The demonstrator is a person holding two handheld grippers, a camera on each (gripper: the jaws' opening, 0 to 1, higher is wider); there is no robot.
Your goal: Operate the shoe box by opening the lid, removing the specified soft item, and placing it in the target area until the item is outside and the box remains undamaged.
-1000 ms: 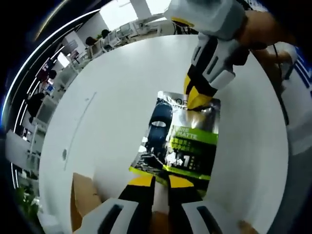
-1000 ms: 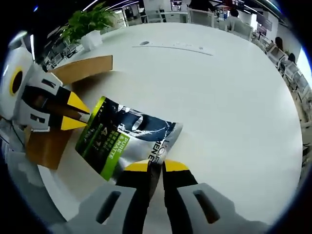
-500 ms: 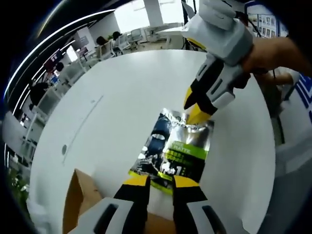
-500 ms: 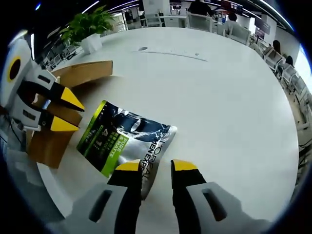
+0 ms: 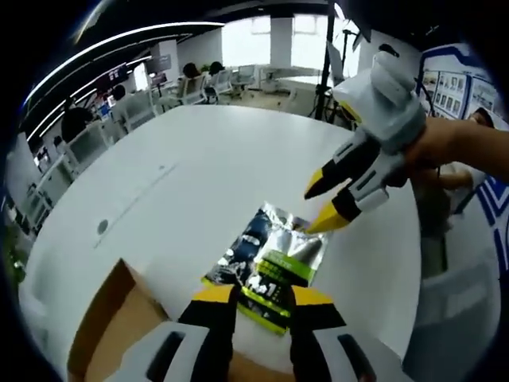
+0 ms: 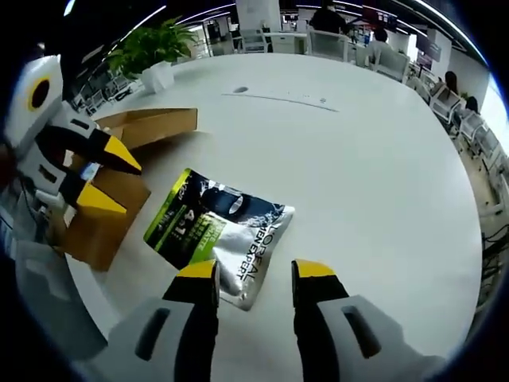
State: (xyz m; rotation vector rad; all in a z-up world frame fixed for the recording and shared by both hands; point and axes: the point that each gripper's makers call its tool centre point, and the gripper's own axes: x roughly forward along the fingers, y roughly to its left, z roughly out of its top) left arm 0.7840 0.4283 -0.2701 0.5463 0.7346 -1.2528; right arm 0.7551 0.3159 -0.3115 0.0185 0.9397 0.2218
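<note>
Left gripper view: silver pouch (image 5: pixel 266 267) with green band and dark print lies flat on the white desk (image 5: pixel 199 175), lower centre of frame. Left claw (image 5: pixel 254 296) rises from the bottom edge, yellow tips parted, nothing between them; the pouch's near edge sits just beyond the tips, whether they touch it I cannot tell. Brown cardboard shoe box (image 5: pixel 111 326) at lower left, open top, tan inside showing. Right claw (image 5: pixel 324 203) comes in from the upper right, held by a hand (image 5: pixel 453 147); its two yellow tips are spread and hang just above the pouch's far corner, gripping nothing. Office chairs and seated people in the background along the upper left

Right gripper view: same pouch (image 6: pixel 219 235) at centre left, flat on the desk (image 6: pixel 358 159), lettering along its silver end. Right claw (image 6: pixel 256 274) at bottom centre, tips well apart, empty, the pouch's silver corner near the gap. Left claw (image 6: pixel 99 175) at the left edge, tips open, empty, seen in front of the shoe box (image 6: pixel 119 187). Box stands just beside the pouch, its flap (image 6: pixel 155 123) standing open at the upper left. Potted plant (image 6: pixel 151 52) at the desk's far edge, upper left. Pouch is outside the box, resting on the desk
</note>
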